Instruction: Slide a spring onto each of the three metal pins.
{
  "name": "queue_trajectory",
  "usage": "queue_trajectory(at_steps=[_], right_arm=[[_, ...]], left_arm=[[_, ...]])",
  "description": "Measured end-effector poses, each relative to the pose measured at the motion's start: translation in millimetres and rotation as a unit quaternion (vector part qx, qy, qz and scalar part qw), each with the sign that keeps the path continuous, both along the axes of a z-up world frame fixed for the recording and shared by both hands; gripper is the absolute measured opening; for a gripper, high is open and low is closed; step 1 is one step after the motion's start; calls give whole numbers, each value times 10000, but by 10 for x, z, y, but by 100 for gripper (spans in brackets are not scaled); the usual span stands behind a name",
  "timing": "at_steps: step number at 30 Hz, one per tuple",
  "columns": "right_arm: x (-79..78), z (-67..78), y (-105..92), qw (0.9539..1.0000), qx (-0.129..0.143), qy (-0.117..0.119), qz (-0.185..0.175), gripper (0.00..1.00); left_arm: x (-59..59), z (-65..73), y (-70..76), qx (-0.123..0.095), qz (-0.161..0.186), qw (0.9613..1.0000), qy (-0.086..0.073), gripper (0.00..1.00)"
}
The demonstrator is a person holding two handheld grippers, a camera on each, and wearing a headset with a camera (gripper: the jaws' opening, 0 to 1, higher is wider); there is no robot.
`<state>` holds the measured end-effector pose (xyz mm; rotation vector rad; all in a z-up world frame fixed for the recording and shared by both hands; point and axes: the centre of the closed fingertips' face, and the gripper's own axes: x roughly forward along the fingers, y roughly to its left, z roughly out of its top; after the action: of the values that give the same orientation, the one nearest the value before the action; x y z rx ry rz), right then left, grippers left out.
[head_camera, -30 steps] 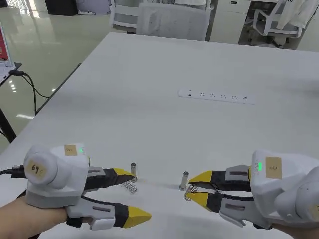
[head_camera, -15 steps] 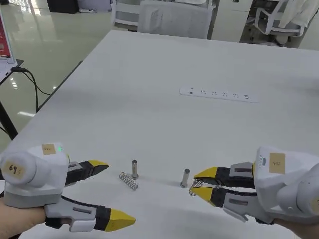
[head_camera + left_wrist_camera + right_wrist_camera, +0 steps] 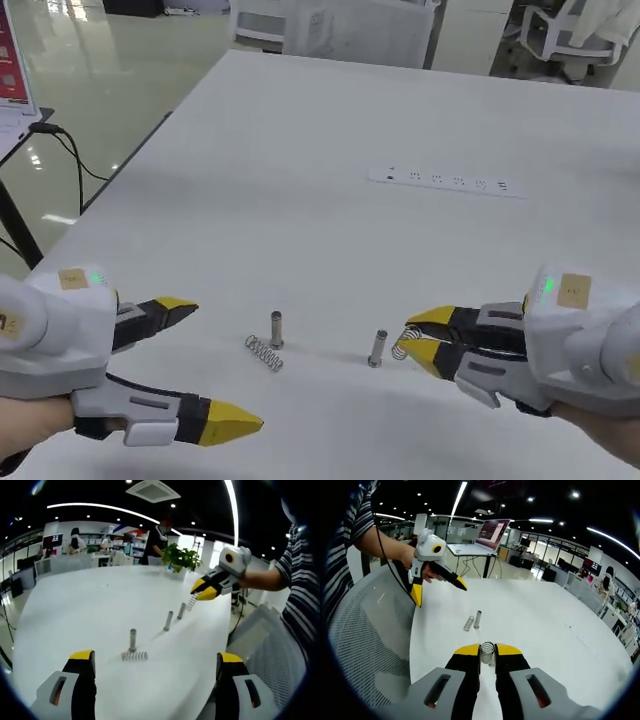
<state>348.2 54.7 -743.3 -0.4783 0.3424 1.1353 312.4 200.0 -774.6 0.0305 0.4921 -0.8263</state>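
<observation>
A spring [image 3: 487, 651] is clamped in the right gripper [image 3: 421, 337], seemingly beside a pin [image 3: 378, 347]; the left gripper [image 3: 222, 364] is spread wide.

The table [image 3: 330, 240] looks smooth and matt white. The pins [image 3: 277, 329], the loose spring [image 3: 264, 352] and the held spring [image 3: 404, 345] are bare shiny metal. The left gripper [image 3: 215, 365] has a matt white plastic shell; the floor [image 3: 100, 90] is glossy.

The right gripper [image 3: 488, 658] pinches a spring [image 3: 487, 649] between its yellow tips over the white table [image 3: 530, 610], while beyond it a second spring [image 3: 469, 623] lies just beside an upright pin [image 3: 478, 619], near the wide-spread left gripper [image 3: 439, 592].
</observation>
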Motion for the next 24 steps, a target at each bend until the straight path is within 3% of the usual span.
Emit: queue_trajectory(at_steps=[9, 24], right_arm=[[231, 7, 54, 9989, 216, 233, -340, 7], [295, -152, 151, 9984, 105, 440, -331, 8]], left_arm=[[-20, 20, 72, -19, 134, 9999, -8, 98], [-45, 6, 158, -75, 306, 9995, 27, 98]])
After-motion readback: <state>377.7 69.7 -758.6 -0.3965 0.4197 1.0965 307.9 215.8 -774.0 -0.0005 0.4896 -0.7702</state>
